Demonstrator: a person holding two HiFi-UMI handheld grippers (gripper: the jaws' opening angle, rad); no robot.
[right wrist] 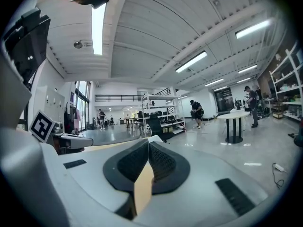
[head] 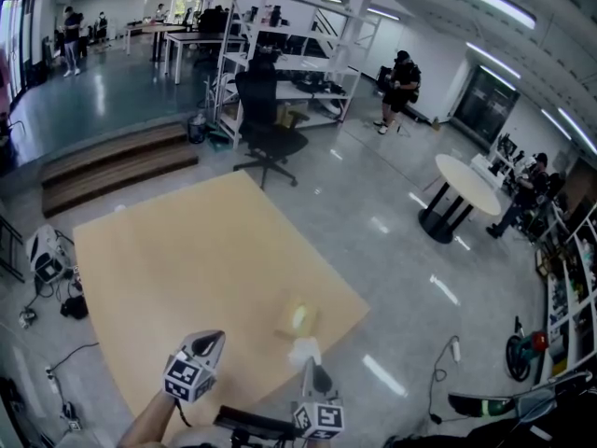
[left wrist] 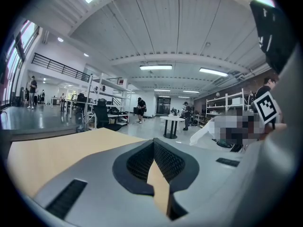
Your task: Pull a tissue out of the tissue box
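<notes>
Where the pale wooden tabletop [head: 177, 259] fills the middle of the head view, a tan tissue box [head: 298, 318] sits near its right-hand edge, on the person's side. A white tissue [head: 305, 351] shows just beside the box, at the tip of the right claw [head: 312, 370], which is clenched on it. Whether the sheet is free of the box's opening cannot be told. The left claw [head: 213, 339] is clenched on nothing and stands apart from the box, to its left.

Around the tabletop lies a glossy grey floor [head: 392, 222]. A black office chair [head: 269, 119] stands beyond the far corner, with white shelving [head: 298, 59] behind it. Low wooden steps [head: 117, 161] run along the left, and a round white table [head: 464, 183] stands well to the right. Strip lights [left wrist: 156, 67] line the ribbed ceiling.

Each claw carries a cube [head: 187, 377] with square black-and-white markers. Any print on the box is too blurred to read.
</notes>
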